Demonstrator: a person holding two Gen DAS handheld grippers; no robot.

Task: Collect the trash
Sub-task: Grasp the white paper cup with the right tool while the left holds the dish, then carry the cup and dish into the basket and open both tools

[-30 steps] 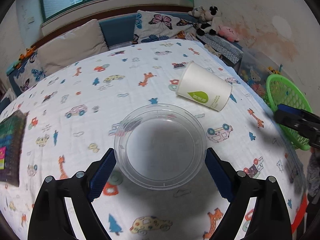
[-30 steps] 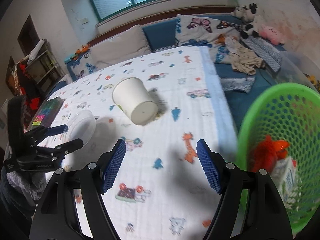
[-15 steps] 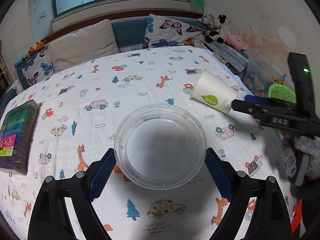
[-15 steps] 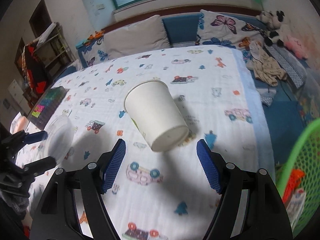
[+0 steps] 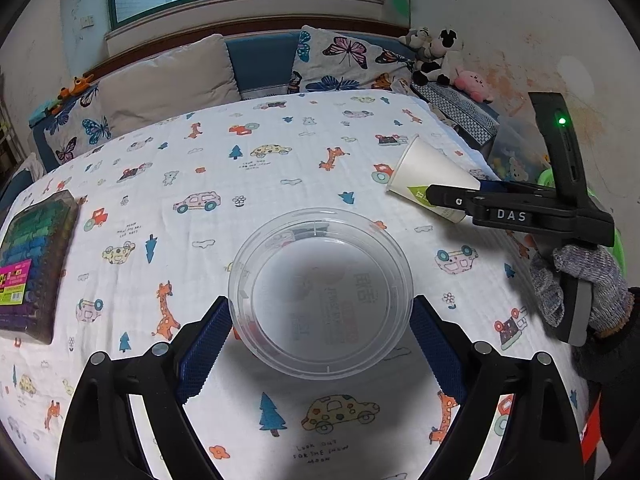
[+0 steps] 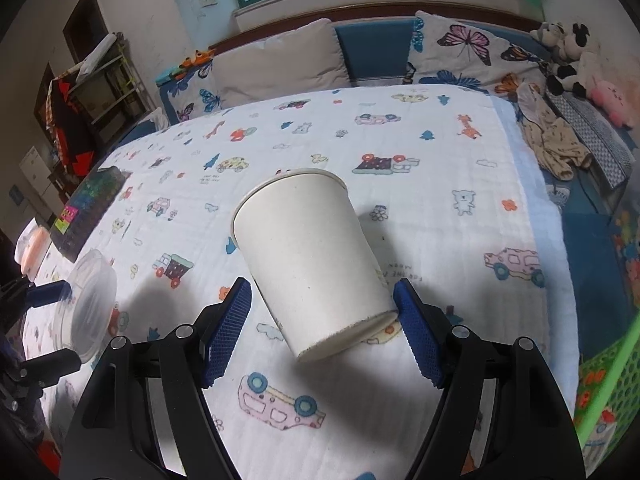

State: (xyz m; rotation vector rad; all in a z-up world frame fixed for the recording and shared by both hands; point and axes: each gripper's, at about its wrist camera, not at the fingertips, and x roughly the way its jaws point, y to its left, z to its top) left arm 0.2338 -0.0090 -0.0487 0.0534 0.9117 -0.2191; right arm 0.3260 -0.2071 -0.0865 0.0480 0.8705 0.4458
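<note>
Between your left gripper's blue pads sits the clear lid, pinched at both rims above the bedsheet. Your right gripper is spread around the tipped cup; its right pad touches the cup's base, its left pad stands clear. Only the right view shows the green basket at the bed's edge; only the left shows the cup's green logo.

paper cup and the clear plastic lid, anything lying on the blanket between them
Nothing: in the left wrist view only bare printed blanket lies between the paper cup and the clear plastic lid.
</note>
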